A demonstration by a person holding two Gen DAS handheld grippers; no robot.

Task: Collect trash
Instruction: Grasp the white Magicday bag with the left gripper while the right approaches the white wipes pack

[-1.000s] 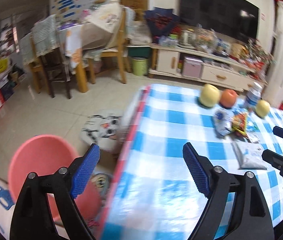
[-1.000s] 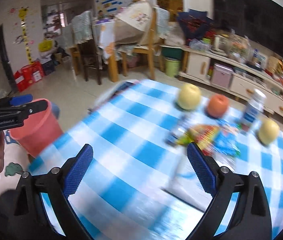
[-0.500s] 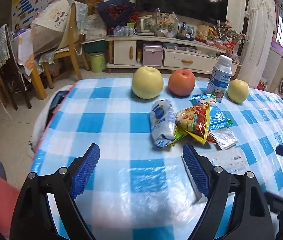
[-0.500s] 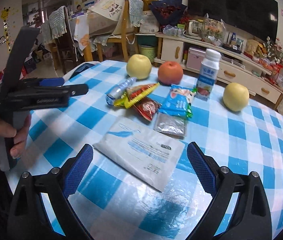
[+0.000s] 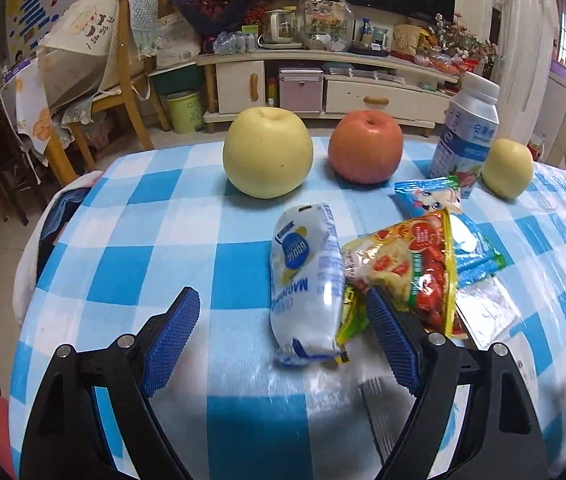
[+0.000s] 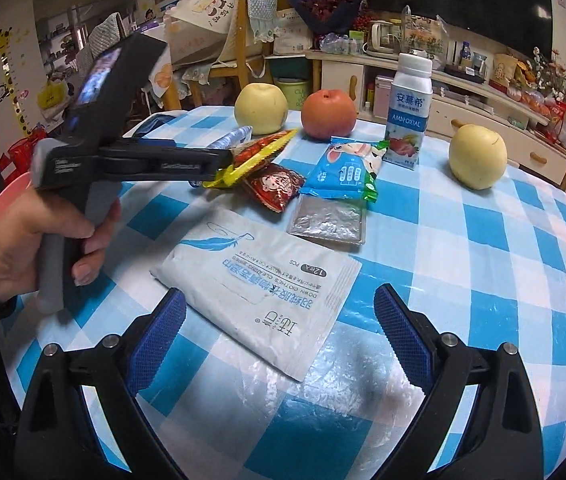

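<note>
Both hand-held grippers, left (image 5: pixel 281 338) and right (image 6: pixel 281 334), gape empty.

Wrappers (image 5: pixel 411 276) are lying heaped mid-surface (image 5: pixel 155 272); three apples (image 5: pixel 267 152) and a bottle (image 6: pixel 409 110) are standing behind them, a flat packet (image 6: pixel 259 292) lying in front.

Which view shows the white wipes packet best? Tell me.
The right wrist view: the white wipes packet lies whole, flat, print readable, between the open right gripper fingers. The left wrist view shows no clear part of it.
</note>
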